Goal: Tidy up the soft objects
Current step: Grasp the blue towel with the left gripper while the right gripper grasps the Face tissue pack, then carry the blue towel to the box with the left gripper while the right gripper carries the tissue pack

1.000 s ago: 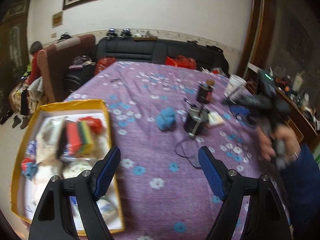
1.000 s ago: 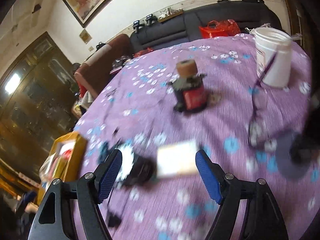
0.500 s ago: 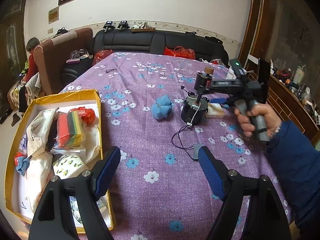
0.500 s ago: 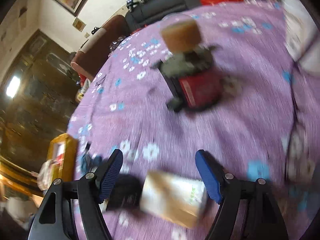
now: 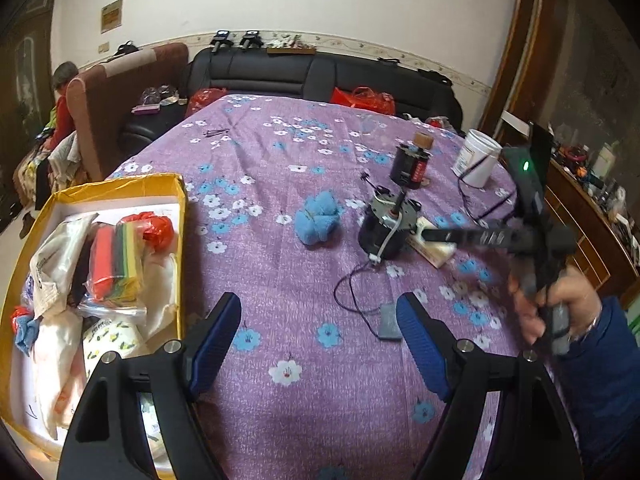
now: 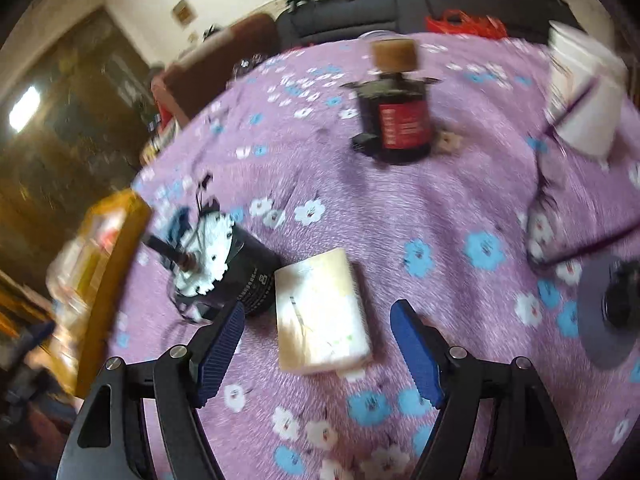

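Observation:
A cream tissue pack lies on the purple flowered cloth, just ahead of my open right gripper, between its blue pads. It also shows in the left wrist view under the right gripper's tips. A blue cloth bundle lies mid-table. The yellow box at the left holds soft packs, sponges and bags. My left gripper is open and empty, low over the cloth beside the box.
A black motor with a cable stands next to the tissue pack. A dark jar with a cork, a white tub and a grey disc stand to the right. A sofa lies beyond the table.
My right gripper has swung down and back so the tissue pack now lies between its open pads. The left gripper has hardly moved.

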### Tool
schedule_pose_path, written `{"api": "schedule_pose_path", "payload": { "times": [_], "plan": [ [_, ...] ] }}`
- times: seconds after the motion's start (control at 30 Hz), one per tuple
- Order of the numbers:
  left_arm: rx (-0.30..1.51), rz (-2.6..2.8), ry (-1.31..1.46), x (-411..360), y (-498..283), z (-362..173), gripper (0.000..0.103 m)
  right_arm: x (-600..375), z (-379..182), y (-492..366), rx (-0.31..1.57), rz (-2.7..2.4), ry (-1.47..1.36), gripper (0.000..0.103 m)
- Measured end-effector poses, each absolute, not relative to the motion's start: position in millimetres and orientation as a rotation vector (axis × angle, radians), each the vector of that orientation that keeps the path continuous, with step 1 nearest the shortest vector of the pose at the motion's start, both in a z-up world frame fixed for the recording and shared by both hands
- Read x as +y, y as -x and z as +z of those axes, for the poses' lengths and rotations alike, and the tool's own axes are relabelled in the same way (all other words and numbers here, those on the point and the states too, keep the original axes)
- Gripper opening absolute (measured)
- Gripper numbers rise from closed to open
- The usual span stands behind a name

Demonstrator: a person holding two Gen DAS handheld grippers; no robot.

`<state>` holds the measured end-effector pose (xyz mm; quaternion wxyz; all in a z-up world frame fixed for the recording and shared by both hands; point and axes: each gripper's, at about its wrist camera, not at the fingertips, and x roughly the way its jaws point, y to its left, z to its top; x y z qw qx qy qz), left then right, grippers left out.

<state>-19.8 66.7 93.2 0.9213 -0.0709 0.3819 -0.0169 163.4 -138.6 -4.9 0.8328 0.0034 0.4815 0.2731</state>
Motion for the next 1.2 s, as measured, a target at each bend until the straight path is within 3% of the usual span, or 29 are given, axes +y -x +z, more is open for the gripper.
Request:
{"api": "schedule_pose_path", "payload": {
  "times": [0.03,0.07,0.2,0.33,0.5,0.93,0.97,1.03,1.1,1.2],
  "plan": [
    [0.789,-0.028,0.153,67,16,95,0.079,-132,-8,-161,1.016,0.567,0.027,0.07],
    [0.796,-0.02,0.158,67,13,96,0.079,-125,-11,-158,1.012,0.538,0.078,0.048],
    [0.833,0.021,0.17,66,-8,100,0.082,-136,-8,-145,1.02,0.473,0.065,0.046],
    [0.891,0.06,0.154,62,-45,100,0.082,-173,-7,-118,1.111,0.457,-0.148,0.046],
    [0.927,0.087,0.159,62,-100,86,0.082,-199,-15,-84,1.02,0.456,-0.312,0.046],
    [1.008,0.106,0.169,65,-153,37,0.082,-206,-15,-77,1.015,0.535,-0.333,0.047],
    [1.014,0.112,0.16,63,-155,32,0.08,-206,-16,-78,1.015,0.535,-0.333,0.047],
    [1.028,0.122,0.141,61,-159,21,0.066,-205,-15,-79,1.012,0.533,-0.328,0.047],
    [1.029,0.097,0.184,65,-160,13,0.047,-205,-15,-78,1.009,0.532,-0.325,0.047],
    [1.007,0.1,0.159,62,-154,15,0.04,-203,-15,-78,1.006,0.528,-0.317,0.047]
  ]
}}
